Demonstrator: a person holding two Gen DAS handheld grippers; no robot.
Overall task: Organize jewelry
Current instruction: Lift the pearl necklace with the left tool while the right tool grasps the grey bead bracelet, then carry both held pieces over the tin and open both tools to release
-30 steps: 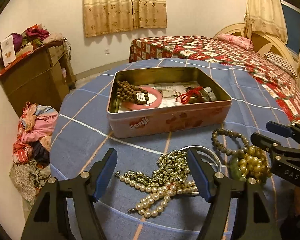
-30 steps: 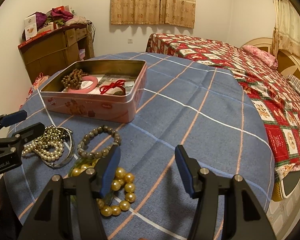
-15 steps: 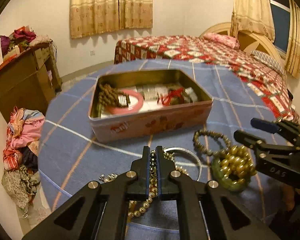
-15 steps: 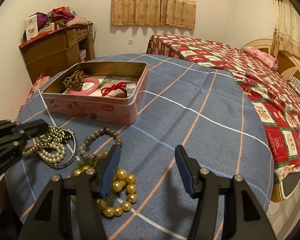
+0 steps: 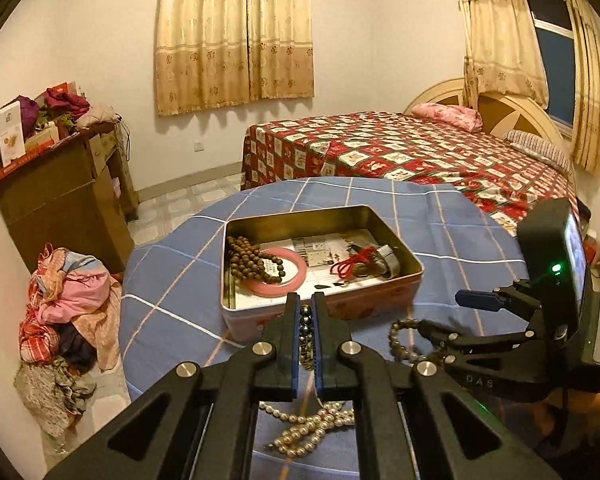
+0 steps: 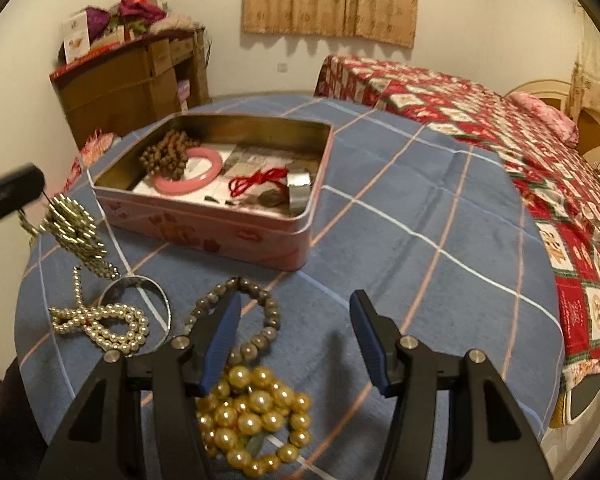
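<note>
Partly done: tin (image 6: pixel 236 236) half-filled, left gripper (image 5: pixel 307 312) clamping chain (image 6: pixel 74 232), right gripper (image 6: pixel 296 336) spread, pearls (image 6: pixel 100 324) left.

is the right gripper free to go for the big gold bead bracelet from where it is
Probably yes. The right gripper is open and holds nothing, and the gold bead bracelet lies on the tablecloth just under its left finger, uncovered. The grey bead bracelet lies close beside it and could get caught up.

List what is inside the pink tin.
The tin holds brown wooden beads, a pink bangle, a red cord, a silver band and paper underneath. Anything beneath those is hidden.
</note>
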